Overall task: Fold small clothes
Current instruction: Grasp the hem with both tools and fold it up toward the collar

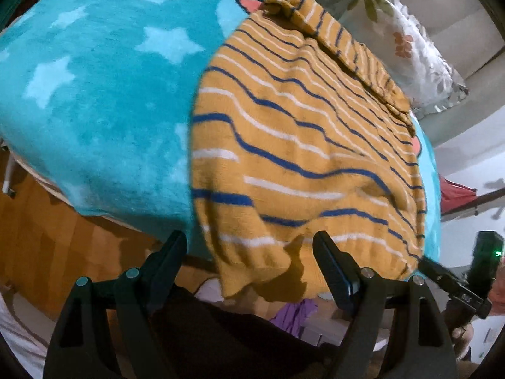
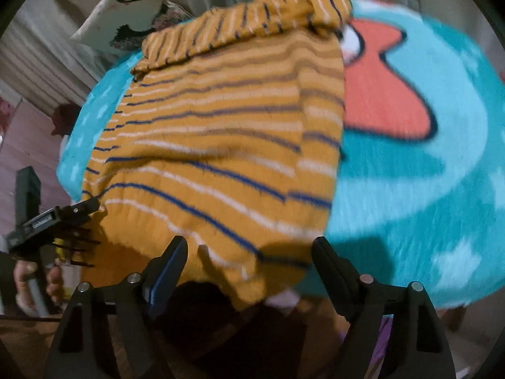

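Observation:
A small mustard-yellow knit sweater with blue and white stripes [image 1: 300, 145] lies flat on a teal star-patterned blanket [image 1: 104, 94], with one part folded over along its far edge. Its near hem hangs over the blanket's front edge. My left gripper [image 1: 249, 246] is open, its jaws on either side of the left hem corner, not touching. In the right wrist view the sweater [image 2: 221, 145] lies the same way. My right gripper [image 2: 249, 249] is open around the right hem corner. The left gripper [image 2: 63, 218] shows at the sweater's left corner.
The blanket [image 2: 410, 189] carries an orange shape [image 2: 385, 94] beside the sweater. A floral pillow [image 1: 407, 41] lies behind the sweater. A wooden bed frame [image 1: 41, 237] runs below the blanket. Purple cloth [image 1: 293, 315] lies below the bed edge.

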Demonstrator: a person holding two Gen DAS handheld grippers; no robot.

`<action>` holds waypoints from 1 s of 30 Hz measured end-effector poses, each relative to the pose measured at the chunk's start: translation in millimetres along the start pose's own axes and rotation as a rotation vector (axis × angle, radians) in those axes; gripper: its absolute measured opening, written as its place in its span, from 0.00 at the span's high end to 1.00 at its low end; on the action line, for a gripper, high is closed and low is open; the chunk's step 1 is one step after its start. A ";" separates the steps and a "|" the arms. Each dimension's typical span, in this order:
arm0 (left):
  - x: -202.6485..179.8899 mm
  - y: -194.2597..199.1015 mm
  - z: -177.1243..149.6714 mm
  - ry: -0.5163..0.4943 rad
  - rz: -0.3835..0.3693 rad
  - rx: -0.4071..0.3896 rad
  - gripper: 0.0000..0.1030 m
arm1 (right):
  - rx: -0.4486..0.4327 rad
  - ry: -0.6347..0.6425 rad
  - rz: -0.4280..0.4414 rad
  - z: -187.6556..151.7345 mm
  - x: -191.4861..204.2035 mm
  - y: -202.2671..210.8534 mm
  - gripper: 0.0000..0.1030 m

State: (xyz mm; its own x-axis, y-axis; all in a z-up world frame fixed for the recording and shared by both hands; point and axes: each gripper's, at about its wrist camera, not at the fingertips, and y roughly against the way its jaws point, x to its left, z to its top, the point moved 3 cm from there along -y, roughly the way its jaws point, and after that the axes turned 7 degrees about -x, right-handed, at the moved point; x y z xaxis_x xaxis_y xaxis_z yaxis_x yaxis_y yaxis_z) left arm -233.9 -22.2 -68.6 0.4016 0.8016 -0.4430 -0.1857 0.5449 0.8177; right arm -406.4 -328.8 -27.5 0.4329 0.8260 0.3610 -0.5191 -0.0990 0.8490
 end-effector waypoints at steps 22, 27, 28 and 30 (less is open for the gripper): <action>-26.2 46.0 7.7 -0.008 -0.087 0.003 0.91 | -0.082 -0.110 0.150 6.8 -8.0 32.7 0.91; -37.0 58.8 51.8 -0.014 -0.117 -0.036 0.91 | -0.150 -0.157 0.213 55.5 -5.3 35.8 0.91; -39.9 57.1 65.0 -0.021 -0.123 -0.048 0.91 | -0.164 -0.163 0.218 65.3 -4.8 34.6 0.91; -48.2 49.1 103.2 -0.044 -0.135 -0.075 0.91 | -0.199 -0.174 0.228 96.1 -5.8 29.9 0.91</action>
State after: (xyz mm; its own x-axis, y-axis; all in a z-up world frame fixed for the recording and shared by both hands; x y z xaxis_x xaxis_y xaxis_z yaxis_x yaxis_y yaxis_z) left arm -169.9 -59.4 30.8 0.4659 0.7090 -0.5294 -0.1932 0.6654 0.7211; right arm -353.6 -389.8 32.9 0.3995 0.6863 0.6078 -0.7431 -0.1459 0.6531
